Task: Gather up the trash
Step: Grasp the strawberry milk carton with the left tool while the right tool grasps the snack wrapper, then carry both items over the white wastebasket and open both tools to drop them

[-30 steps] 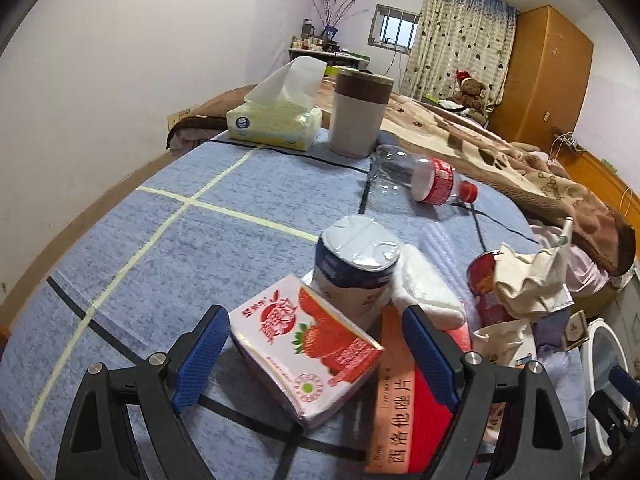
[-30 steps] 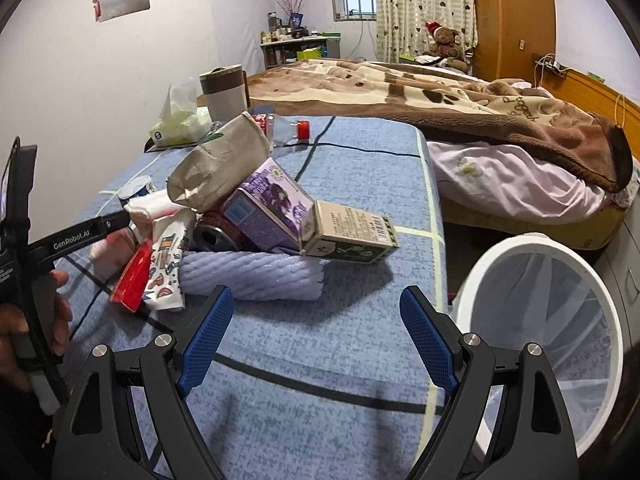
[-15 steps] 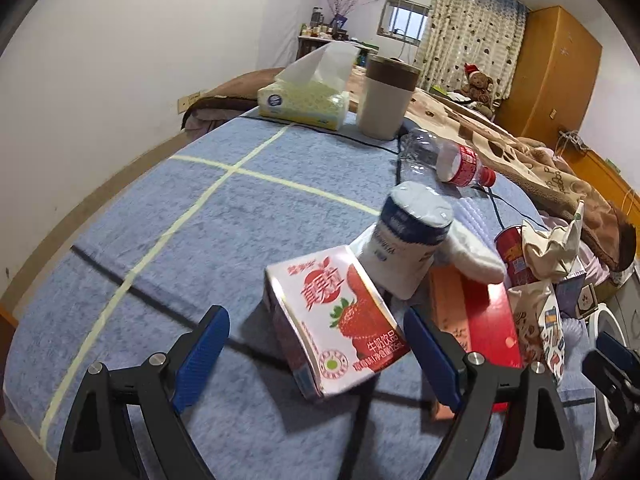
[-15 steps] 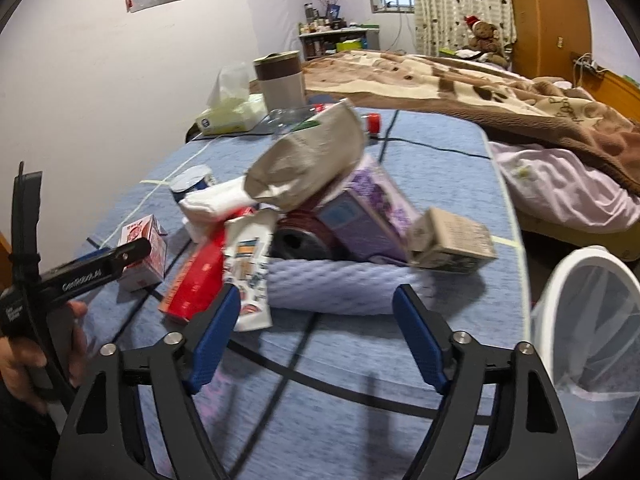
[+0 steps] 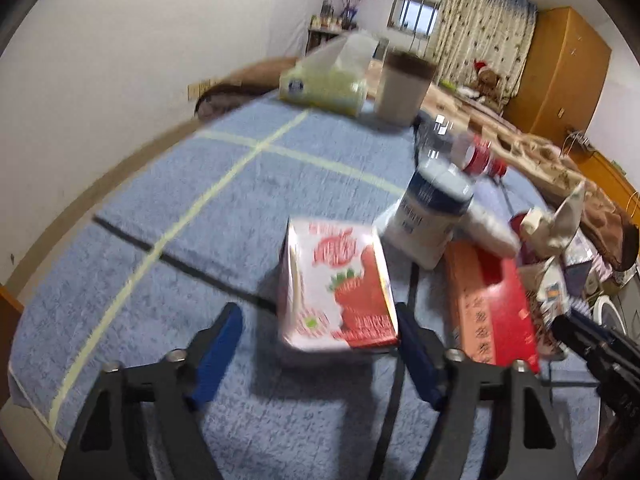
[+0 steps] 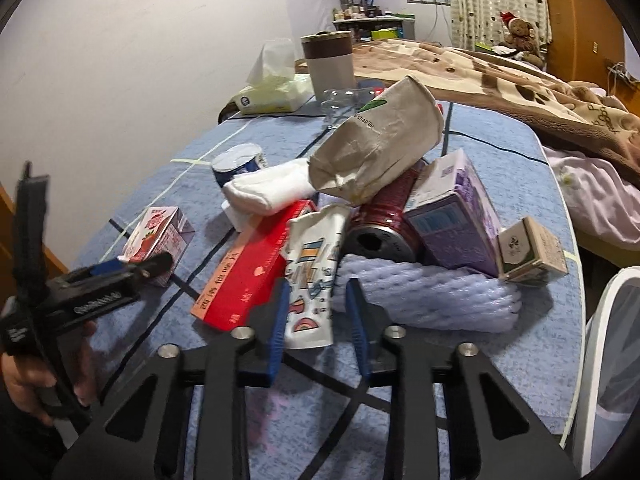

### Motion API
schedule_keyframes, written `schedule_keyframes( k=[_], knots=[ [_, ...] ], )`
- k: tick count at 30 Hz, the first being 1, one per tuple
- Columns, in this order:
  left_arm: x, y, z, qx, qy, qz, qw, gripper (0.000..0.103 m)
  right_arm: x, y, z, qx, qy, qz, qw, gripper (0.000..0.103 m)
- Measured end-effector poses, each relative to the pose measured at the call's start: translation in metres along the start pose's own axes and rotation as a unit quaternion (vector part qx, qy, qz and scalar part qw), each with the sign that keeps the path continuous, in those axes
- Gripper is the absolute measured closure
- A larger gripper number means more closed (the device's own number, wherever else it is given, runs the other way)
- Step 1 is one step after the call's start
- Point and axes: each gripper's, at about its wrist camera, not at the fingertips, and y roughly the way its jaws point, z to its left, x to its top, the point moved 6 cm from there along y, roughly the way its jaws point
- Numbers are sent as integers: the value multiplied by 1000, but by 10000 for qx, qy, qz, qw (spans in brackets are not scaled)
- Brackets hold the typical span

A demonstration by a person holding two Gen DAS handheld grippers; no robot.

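Note:
A pile of trash lies on the blue cloth table (image 5: 168, 184). My left gripper (image 5: 320, 344) is open around the near end of a strawberry milk carton (image 5: 340, 284), which also shows in the right wrist view (image 6: 158, 236). My right gripper (image 6: 316, 312) has its jaws narrowed around the lower end of a white printed pouch (image 6: 316, 268); contact is unclear. Beside the pouch lie a red box (image 6: 248, 276), a red can (image 6: 380, 224), a purple carton (image 6: 452, 216), a crumpled paper cup (image 6: 380, 140) and a yogurt tub (image 5: 432, 216).
A white mesh bin (image 6: 612, 352) stands off the table's right edge. A tissue pack (image 5: 324, 80), a brown-lidded canister (image 5: 404, 88) and a clear bottle (image 5: 452, 140) stand at the far end. A small box (image 6: 532, 248) rests on lilac foam wrap (image 6: 432, 296). A bed lies beyond.
My right gripper moved left toward the pile and its jaws narrowed around the white pouch. My left gripper drew back and shifted so the strawberry carton sits between its fingers.

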Motion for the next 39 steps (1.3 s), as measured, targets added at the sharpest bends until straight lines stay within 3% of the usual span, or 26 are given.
schedule_keyframes(
  k=[3,6,12,23,29,34,39],
  knots=[
    [-1,-1,2,70,89,-54,9999,45,-1,-2,1,4,3,-1,10000,86],
    [-1,-3,4,55,82,-79,9999,46,0,-5,3,39,15,-31,10000,92],
    [-1,-20,2,15,180,-268,9995,47,0,-10,5,4,24,-79,10000,93],
    [0,-66,-28,-388,523,-639,9958,47,5,-54,10,235,48,-662,9975,93],
    [-1,-87,-64,-694,855,-777,9909,47,1,-71,-12,49,238,-876,9959,93],
    [-10,-86,-108,-1059,1230,-671,9845,47,-12,-86,-38,-191,504,-947,9940,93],
    [-25,-83,-166,-1489,1732,-545,9720,47,-30,-99,-76,-544,945,-983,9892,93]
  ],
)
